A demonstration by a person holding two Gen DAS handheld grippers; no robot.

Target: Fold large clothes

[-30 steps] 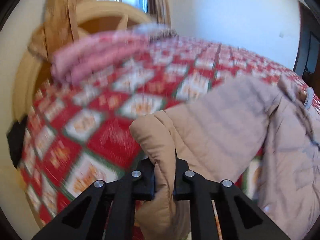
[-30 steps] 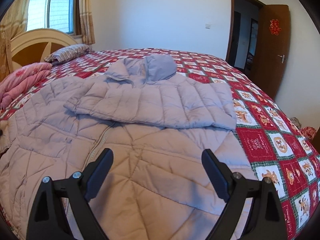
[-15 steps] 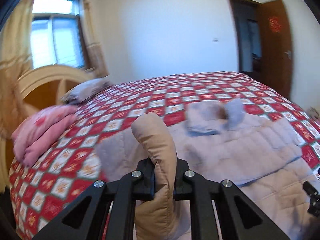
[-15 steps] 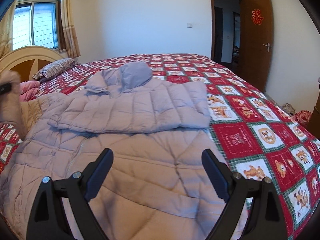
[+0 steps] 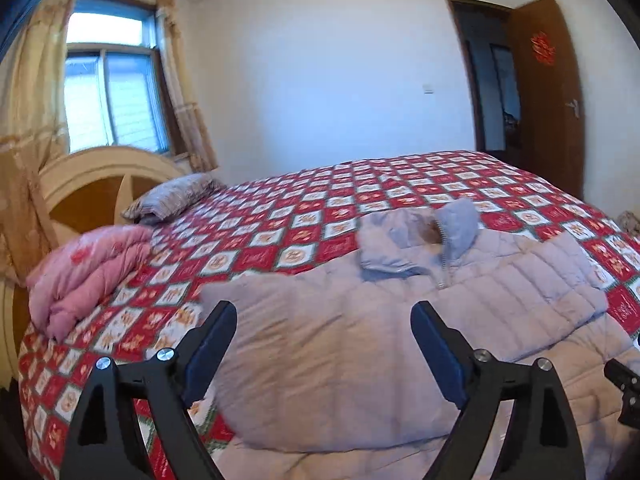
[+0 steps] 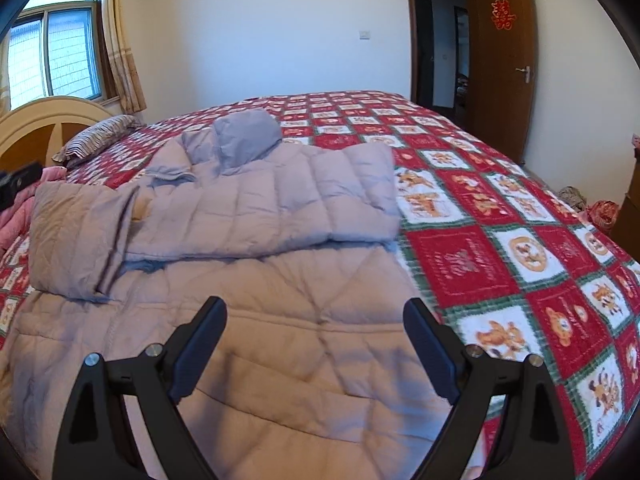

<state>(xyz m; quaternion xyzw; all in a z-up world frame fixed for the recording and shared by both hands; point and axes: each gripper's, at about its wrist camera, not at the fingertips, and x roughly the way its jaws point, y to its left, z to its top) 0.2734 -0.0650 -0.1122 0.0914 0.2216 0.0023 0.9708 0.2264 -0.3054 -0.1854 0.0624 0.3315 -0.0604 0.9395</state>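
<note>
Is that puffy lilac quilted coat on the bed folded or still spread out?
Partly folded: both sleeves of the puffy lilac quilted coat lie across its chest, right sleeve and left sleeve; the body stays spread.

The puffy coat runs off the bottom edge, so its hem cannot be seen. The sleeve looks blurry. The pink blanket is cut by the left edge. The red sign is too blurry to read.

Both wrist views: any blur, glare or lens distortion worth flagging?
Left wrist view: the jacket and pink blanket are smeared, the window glows bright. Right wrist view: sharper, with slight blur on the folded sleeve. Both bend the bedspread and walls, with dark corners.
</note>
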